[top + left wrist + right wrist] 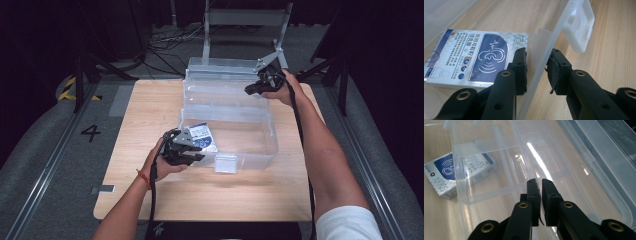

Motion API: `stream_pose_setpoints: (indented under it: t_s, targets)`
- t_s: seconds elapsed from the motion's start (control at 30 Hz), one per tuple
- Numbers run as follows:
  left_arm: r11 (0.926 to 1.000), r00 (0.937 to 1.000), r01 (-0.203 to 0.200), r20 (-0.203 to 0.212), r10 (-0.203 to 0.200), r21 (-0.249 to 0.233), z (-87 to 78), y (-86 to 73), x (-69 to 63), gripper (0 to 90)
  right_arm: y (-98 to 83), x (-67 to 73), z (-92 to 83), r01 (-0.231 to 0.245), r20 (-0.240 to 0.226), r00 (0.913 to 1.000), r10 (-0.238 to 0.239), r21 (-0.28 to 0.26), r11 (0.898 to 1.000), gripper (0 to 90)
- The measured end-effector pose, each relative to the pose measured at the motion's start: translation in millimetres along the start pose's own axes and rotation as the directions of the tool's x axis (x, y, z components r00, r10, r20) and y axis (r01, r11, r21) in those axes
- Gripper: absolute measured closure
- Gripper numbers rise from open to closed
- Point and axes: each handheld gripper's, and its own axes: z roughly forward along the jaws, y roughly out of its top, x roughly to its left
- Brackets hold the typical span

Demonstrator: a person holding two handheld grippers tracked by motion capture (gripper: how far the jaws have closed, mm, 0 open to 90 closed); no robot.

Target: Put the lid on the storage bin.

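Clear divider tray (220, 95) (499, 188), long and split into compartments, at 12 o'clock from the body of the clear storage box (270, 145), between that body and the opened lid (220, 65). Pinched at its 3 o'clock end by the right gripper (251, 90) (540, 195): jaws drawn almost together, with just a thin clear wall of the tray running into the narrow slit between the pads. Cannot tell whether the tray rests on something or hangs lifted.

Storage box itself in the middle of the wooden table (150, 110), lid thrown back toward 12 o'clock, white latch (225, 163) (579, 27) on the front wall at 6 o'clock. Straddled at about 7 o'clock on that front wall (541, 57) by the left gripper (197, 155) (537, 72): one jaw inside, one outside, partly open with the wall between the pads. Cannot tell whether the pads actually press on the plastic (translucent wall blurs the gaps).

Inside the box, at its 9 o'clock end, a silver and blue carton (202, 136) (474, 57) (446, 172) with an ear symbol and Chinese print, lying flat on the floor, just beside the left gripper's inner jaw. Seen through the tray at 9 o'clock in the right gripper view.
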Motion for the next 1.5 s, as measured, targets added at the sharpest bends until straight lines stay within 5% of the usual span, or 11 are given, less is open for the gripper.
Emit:
stream_pose_setpoints:
  t_s: [1.5]
  targets:
    - [1.0000,0.9999,0.007,-0.015,-0.007,-0.007,0.4,0.0,-2.3,68.0,8.6,28.6,-24.4,0.089,-0.022,0.9957,-0.090,-0.019,0.996,89.5]
